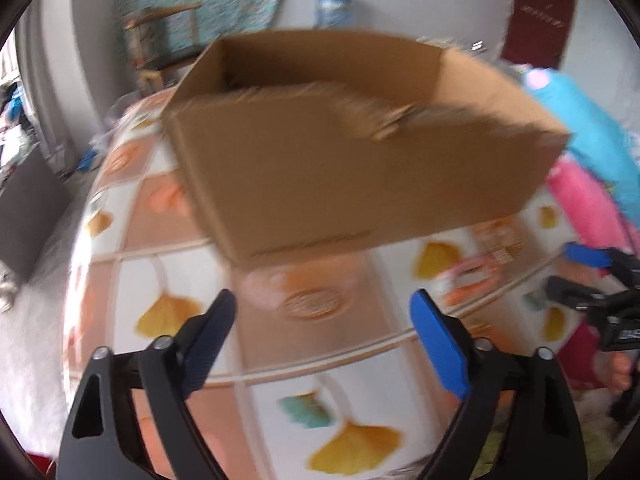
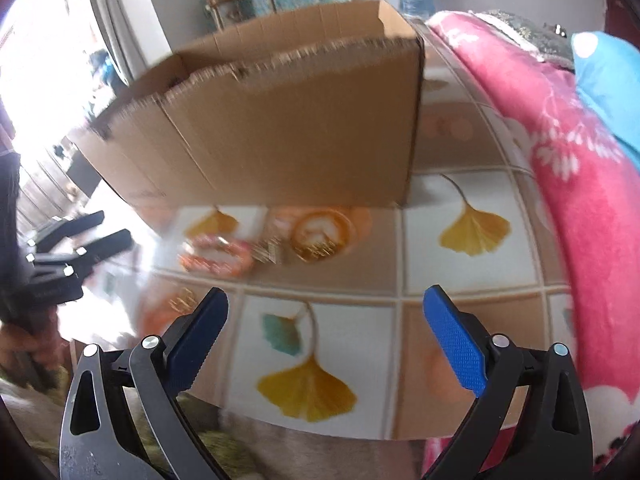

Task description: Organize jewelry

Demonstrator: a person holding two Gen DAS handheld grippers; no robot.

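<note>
An open cardboard box (image 1: 360, 152) (image 2: 280, 120) stands on a table covered with a ginkgo-leaf cloth (image 1: 168, 312) (image 2: 308, 384). In front of the box lie blurred pieces of jewelry: a pink-orange bangle (image 2: 216, 258) (image 1: 472, 280), a small gold piece (image 2: 267, 252), an orange-gold ring-shaped piece (image 2: 320, 236) and another orange piece with gold (image 2: 180, 304). My left gripper (image 1: 324, 304) (image 2: 112, 226) hangs open over the cloth, nothing between its blue pads. My right gripper (image 2: 326, 298) (image 1: 568, 268) is open too, short of the jewelry, and holds nothing.
A pink flowered blanket (image 2: 580, 200) and a blue cushion (image 2: 604, 80) pile up along the table's right side. Behind the box are a wooden chair (image 1: 160, 40), a large water bottle (image 1: 334, 4) and a dark red door (image 1: 536, 20). The table's near edge runs just below the grippers.
</note>
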